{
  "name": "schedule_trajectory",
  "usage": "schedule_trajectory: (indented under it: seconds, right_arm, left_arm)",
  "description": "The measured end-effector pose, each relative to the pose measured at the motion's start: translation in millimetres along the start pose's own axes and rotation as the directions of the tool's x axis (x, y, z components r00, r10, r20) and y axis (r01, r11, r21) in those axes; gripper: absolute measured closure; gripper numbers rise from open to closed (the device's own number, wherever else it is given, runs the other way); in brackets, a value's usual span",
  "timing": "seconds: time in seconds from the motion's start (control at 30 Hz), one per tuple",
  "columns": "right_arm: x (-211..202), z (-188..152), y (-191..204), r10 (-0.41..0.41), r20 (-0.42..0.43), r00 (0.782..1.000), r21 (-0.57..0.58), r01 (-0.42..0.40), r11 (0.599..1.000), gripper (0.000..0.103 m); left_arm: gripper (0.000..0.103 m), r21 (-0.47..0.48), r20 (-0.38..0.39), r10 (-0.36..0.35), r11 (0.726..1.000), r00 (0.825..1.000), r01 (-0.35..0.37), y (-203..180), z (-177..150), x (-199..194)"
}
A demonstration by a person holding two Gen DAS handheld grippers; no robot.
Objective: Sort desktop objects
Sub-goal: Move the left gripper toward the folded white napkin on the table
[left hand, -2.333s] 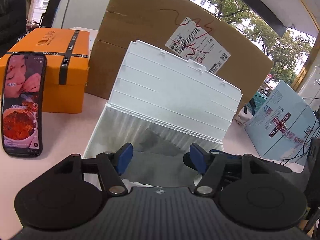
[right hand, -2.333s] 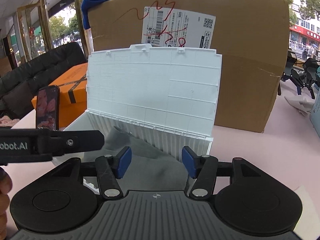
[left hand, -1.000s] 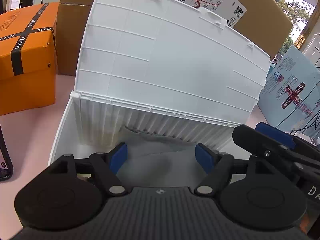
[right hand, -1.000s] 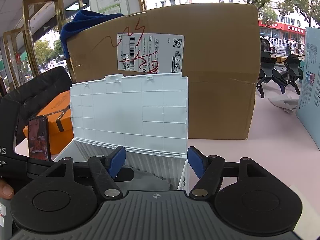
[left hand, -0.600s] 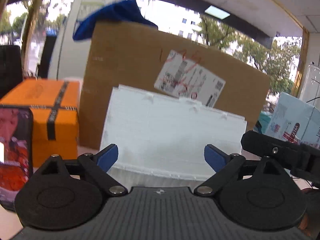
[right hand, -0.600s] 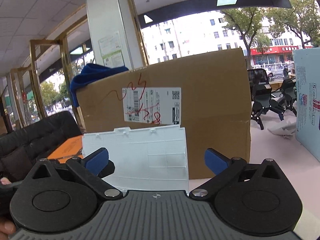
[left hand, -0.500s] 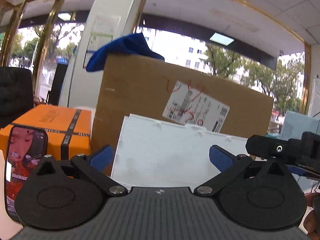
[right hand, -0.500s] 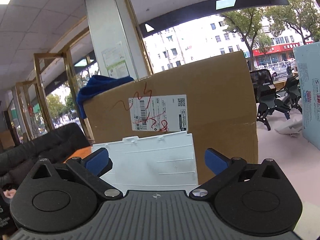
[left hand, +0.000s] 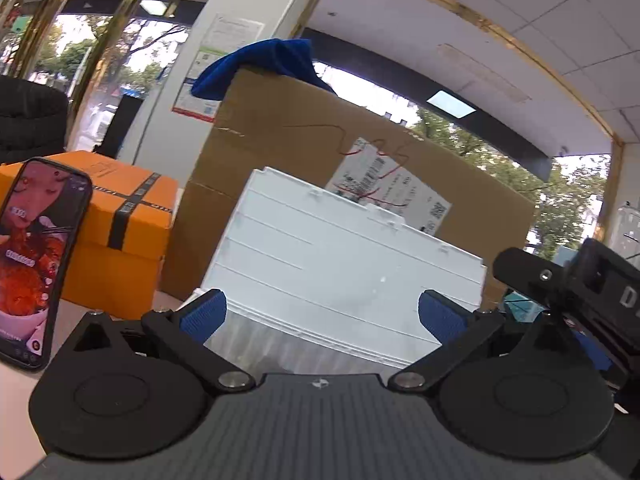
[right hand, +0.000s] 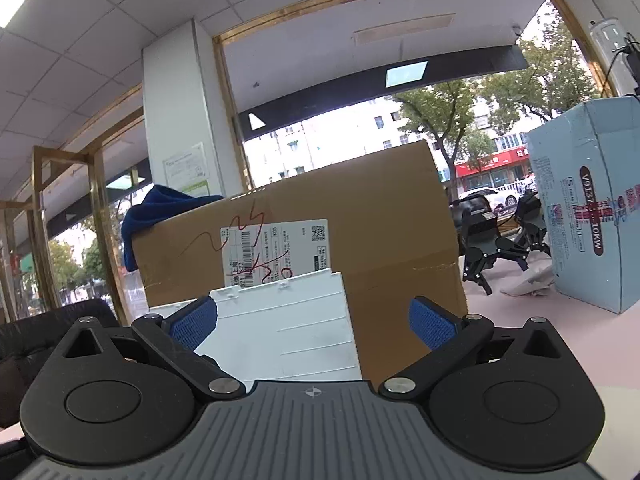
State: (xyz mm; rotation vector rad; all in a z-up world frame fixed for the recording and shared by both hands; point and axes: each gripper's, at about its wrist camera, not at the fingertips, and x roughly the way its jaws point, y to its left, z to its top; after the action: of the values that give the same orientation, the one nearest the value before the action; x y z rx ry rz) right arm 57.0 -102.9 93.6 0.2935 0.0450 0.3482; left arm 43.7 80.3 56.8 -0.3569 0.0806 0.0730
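Two claws wide apart, empty, raised before the white bin's upright lid.
Left claw [left hand: 322, 316] and right claw [right hand: 312, 322] frame the white bin [left hand: 344, 276]; its interior is hidden. Cardboard box [right hand: 384, 220] just behind; phone [left hand: 34, 260] cut off at left.

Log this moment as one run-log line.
left gripper: open, empty | right gripper: open, empty | white storage box: lid up, ahead of both | phone: upright, left of box
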Motion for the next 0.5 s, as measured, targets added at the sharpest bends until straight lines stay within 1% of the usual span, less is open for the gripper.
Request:
schedule_trajectory:
  seconds: [0.07, 0.1, 0.17, 0.23, 0.27, 0.3, 0.4, 0.5]
  right_arm:
    - [-6.4, -3.4, -4.3, -0.021, 0.024, 0.999, 0.025, 0.02, 0.999, 0.0]
    - [-9.0, -4.8, -5.8, -0.034, 0.03, 0.999, 0.027, 0.033, 0.999, 0.0]
    - [-15.1, -8.0, -8.5, -0.064, 0.04, 0.997, 0.023, 0.063, 0.998, 0.0]
    - [-24.6, -12.2, -12.0, -0.107, 0.054, 0.993, 0.008, 0.107, 0.994, 0.0]
    - [-30.0, -14.4, -14.6, -0.13, 0.06, 0.99, -0.001, 0.131, 0.991, 0.0]
    - [-36.0, -16.8, -18.1, -0.15, 0.063, 0.987, -0.013, 0.152, 0.988, 0.0]
    - [-59.3, -24.5, -33.1, -0.213, 0.07, 0.974, -0.039, 0.217, 0.975, 0.0]
    - [-74.5, -27.1, -47.5, -0.277, 0.06, 0.959, -0.046, 0.28, 0.959, 0.0]
  left_arm:
    - [0.0, 0.067, 0.023, -0.069, 0.995, 0.997, 0.068, -8.9, -6.7, -7.2]
    - [0.0, 0.117, 0.039, -0.112, 0.987, 0.993, 0.107, -15.2, -11.2, -13.1]
    - [0.0, 0.205, 0.058, -0.192, 0.963, 0.98, 0.176, -25.3, -19.6, -23.3]
    - [0.0, 0.276, 0.057, -0.275, 0.928, 0.96, 0.249, -34.5, -27.5, -32.1]
    - [0.0, 0.293, 0.043, -0.306, 0.914, 0.951, 0.281, -37.9, -30.3, -34.1]
    - [0.0, 0.303, 0.013, -0.34, 0.897, 0.94, 0.32, -40.8, -32.6, -34.5]
    - [0.0, 0.292, -0.09, -0.419, 0.856, 0.903, 0.426, -47.1, -39.7, -35.6]
    - [0.0, 0.287, -0.152, -0.475, 0.818, 0.867, 0.498, -52.6, -45.9, -38.5]
